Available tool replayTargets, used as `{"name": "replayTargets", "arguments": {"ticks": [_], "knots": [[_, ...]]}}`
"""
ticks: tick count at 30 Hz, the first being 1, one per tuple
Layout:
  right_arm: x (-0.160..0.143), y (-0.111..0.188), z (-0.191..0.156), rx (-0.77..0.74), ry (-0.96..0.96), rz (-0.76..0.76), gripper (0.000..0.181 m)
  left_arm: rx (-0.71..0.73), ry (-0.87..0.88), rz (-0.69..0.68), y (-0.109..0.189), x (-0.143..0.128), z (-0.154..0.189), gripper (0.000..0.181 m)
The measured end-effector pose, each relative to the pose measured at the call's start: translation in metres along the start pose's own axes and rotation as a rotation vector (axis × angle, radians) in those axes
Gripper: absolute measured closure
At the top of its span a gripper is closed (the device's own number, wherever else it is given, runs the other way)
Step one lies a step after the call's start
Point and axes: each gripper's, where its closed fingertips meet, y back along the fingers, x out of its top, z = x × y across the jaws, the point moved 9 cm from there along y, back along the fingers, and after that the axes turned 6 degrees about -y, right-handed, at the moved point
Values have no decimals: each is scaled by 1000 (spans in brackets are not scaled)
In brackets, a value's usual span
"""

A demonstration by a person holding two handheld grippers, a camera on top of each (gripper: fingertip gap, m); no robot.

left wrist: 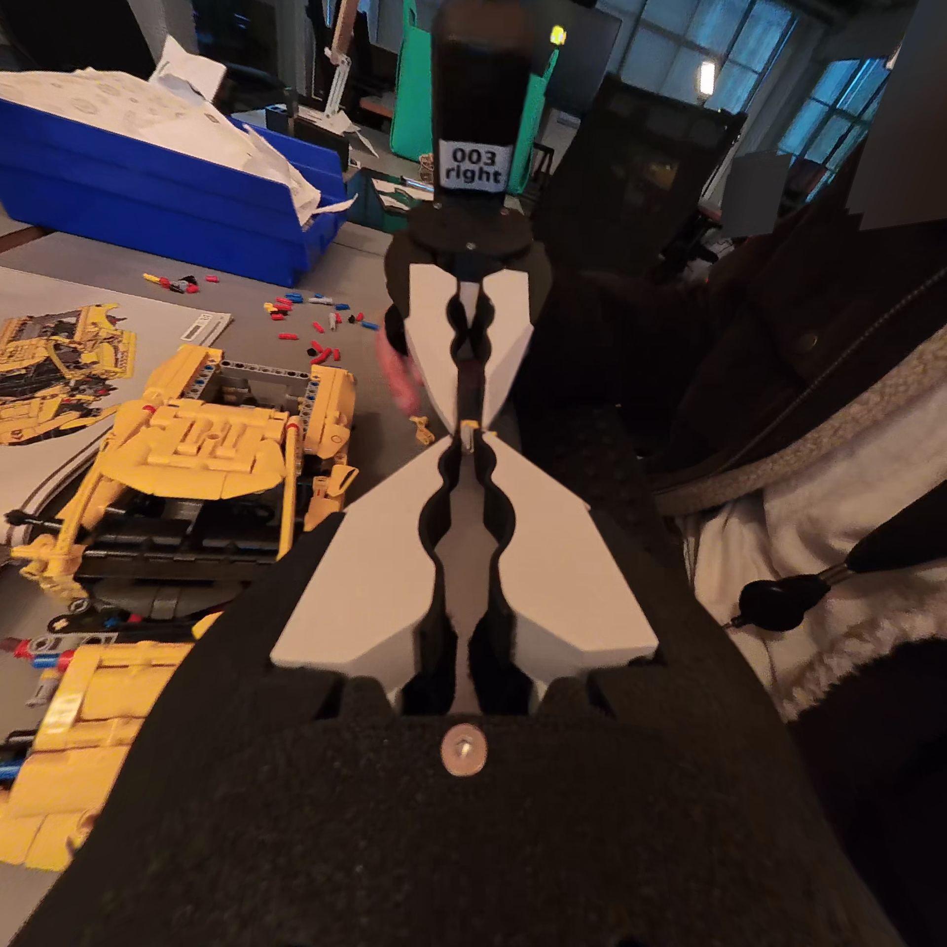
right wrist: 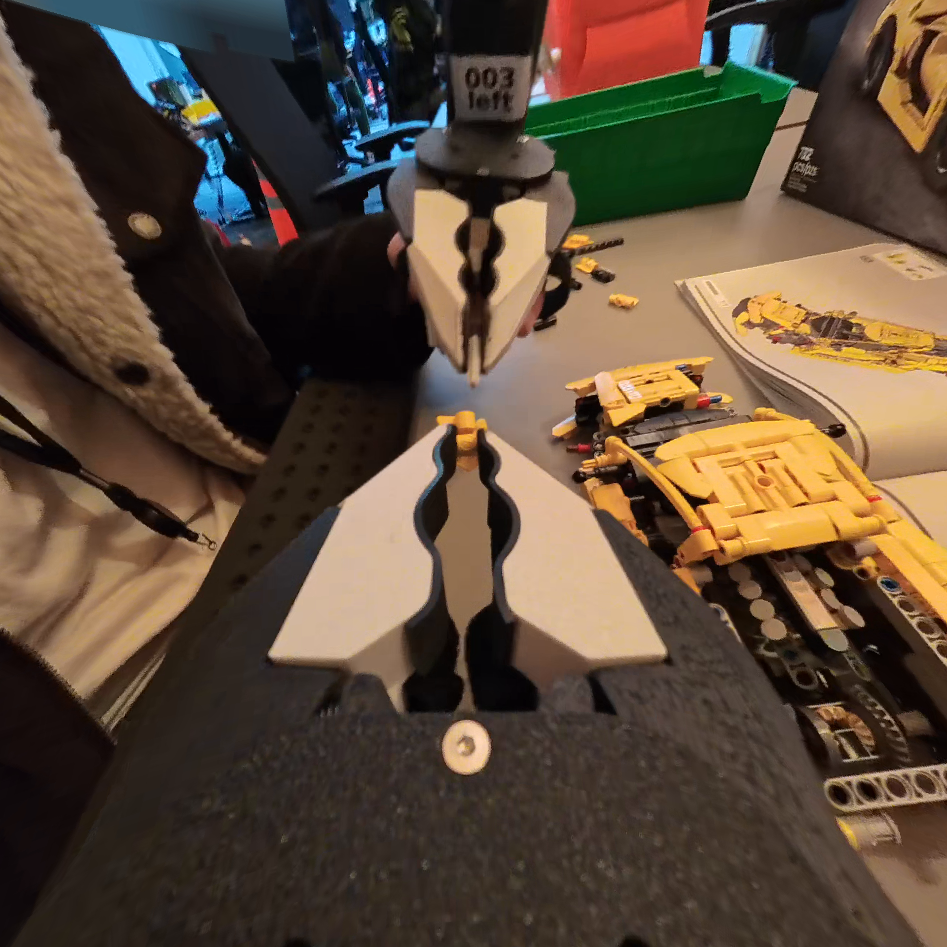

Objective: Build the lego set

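Off the bench's near edge, a pale pin (right wrist: 474,366) is pinched in the closed left gripper (left wrist: 467,435), its long axis aimed straight at the yellow connector (right wrist: 465,435) clamped in the facing right gripper (right wrist: 466,428), tips nearly touching.

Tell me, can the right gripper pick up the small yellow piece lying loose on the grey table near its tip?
Probably not yet. The right gripper is already shut on a small yellow connector piece, so its jaws are full. The loose yellow piece on the grey table lies uncovered, though.
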Motion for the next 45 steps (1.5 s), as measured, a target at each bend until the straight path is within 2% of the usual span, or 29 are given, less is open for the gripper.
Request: {"name": "replayTargets", "arguments": {"ticks": [8,26,42,45], "knots": [[3,6,2,37,-27,37,174,-9,-13,-41,-9,-4,3,177],[-2,0,2,16,-2,-22,174,1,-25,-49,-12,-5,3,177],[-3,2,6,33,-60,0,175,49,-90,-51,-16,-7,5,177],[-7,-2,4,48,-54,-37,175,25,-86,-89,-17,-11,7,177]]}}
